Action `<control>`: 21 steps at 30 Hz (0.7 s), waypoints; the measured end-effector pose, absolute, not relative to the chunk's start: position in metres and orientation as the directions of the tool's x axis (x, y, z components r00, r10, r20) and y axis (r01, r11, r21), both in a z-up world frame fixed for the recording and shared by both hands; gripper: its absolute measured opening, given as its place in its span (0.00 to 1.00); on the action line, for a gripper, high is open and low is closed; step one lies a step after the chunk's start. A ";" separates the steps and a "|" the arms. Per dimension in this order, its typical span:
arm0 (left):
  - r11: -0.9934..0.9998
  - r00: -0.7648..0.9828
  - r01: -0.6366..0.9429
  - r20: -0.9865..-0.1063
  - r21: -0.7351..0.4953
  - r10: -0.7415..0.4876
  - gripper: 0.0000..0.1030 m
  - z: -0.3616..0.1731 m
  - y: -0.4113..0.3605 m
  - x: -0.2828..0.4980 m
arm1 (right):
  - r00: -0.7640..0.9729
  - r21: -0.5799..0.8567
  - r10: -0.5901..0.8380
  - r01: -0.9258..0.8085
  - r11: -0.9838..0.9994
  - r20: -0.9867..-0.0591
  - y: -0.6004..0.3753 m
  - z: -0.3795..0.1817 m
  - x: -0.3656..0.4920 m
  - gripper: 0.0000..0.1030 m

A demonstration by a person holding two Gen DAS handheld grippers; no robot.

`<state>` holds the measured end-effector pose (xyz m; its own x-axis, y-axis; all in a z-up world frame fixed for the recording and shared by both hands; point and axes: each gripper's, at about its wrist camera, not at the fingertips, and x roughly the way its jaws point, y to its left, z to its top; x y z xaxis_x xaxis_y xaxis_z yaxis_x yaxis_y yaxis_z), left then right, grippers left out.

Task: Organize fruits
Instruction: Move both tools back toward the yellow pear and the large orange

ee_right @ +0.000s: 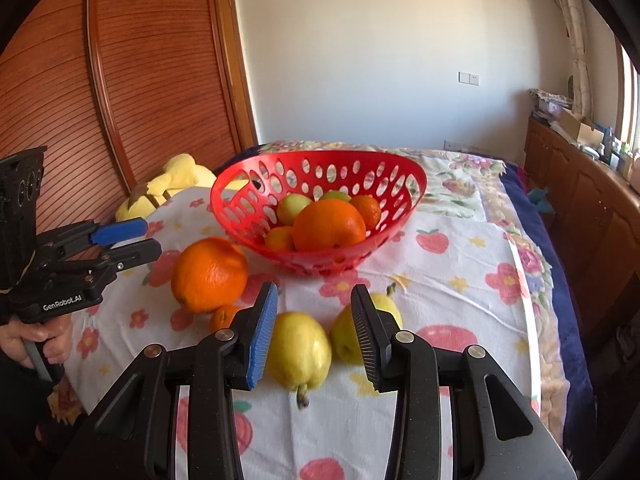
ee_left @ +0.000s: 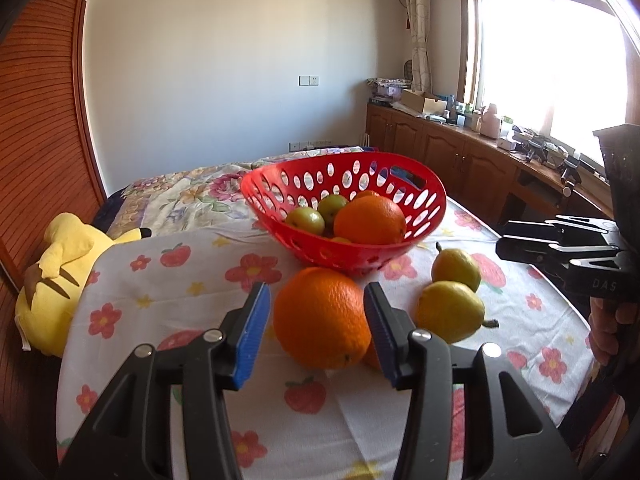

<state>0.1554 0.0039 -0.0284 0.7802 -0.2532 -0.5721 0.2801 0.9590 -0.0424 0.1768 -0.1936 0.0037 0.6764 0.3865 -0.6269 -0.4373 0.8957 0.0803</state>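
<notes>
The basket (ee_left: pixel 436 208) is partly filled — a large orange and several small green and orange fruits lie inside it — while 4 pieces are left on the flowered cloth (ee_left: pixel 168 304) of the bed in front of it. This looks like the pick-up step for 2 of them at once.

The left tool (ee_left: pixel 316 320) has its jaws parted about as wide as the big orange (ee_left: pixel 320 316) it lines up with; in its own view the orange seems to sit just beyond the pads, and I cannot tell whether they touch it. It holds nothing clearly. A small mandarin (ee_right: pixel 224 317) lies just beside that orange.

The right tool (ee_right: pixel 314 330) is likewise partly open and empty, aimed at the near pear (ee_right: pixel 300 350), which lies on the cloth with its stem toward the camera. The second pear (ee_right: pixel 346 336) touches or nearly touches it.

Next, each tool likely needs to advance until the fruit sits between the pads, then close gently — the round orange could roll, and the right jaw must slip between the 2 pears.
</notes>
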 end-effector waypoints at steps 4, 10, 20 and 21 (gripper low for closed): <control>0.961 0.778 0.275 -0.579 -0.037 -0.245 0.48 -0.032 0.003 0.146 | 0.666 0.082 0.389 -0.444 0.892 -0.637 -0.192 -0.003 0.166 0.41; 0.960 0.769 0.278 -0.593 -0.028 -0.240 0.54 -0.037 -0.001 0.138 | 0.645 0.094 0.395 -0.449 0.889 -0.654 -0.186 -0.016 0.159 0.45; 0.960 0.748 0.275 -0.618 -0.043 -0.242 0.55 -0.050 -0.001 0.135 | 0.610 0.116 0.393 -0.442 0.890 -0.688 -0.177 -0.036 0.168 0.50; 0.960 0.747 0.275 -0.620 -0.045 -0.243 0.55 -0.051 -0.001 0.135 | 0.609 0.114 0.390 -0.441 0.890 -0.691 -0.176 -0.038 0.169 0.50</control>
<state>0.1349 -0.0012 -0.0510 0.7466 -0.2426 -0.6195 0.2749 0.9604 -0.0448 0.1692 -0.1758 -0.0378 0.6088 0.3901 -0.6908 -0.4410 0.8902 0.1140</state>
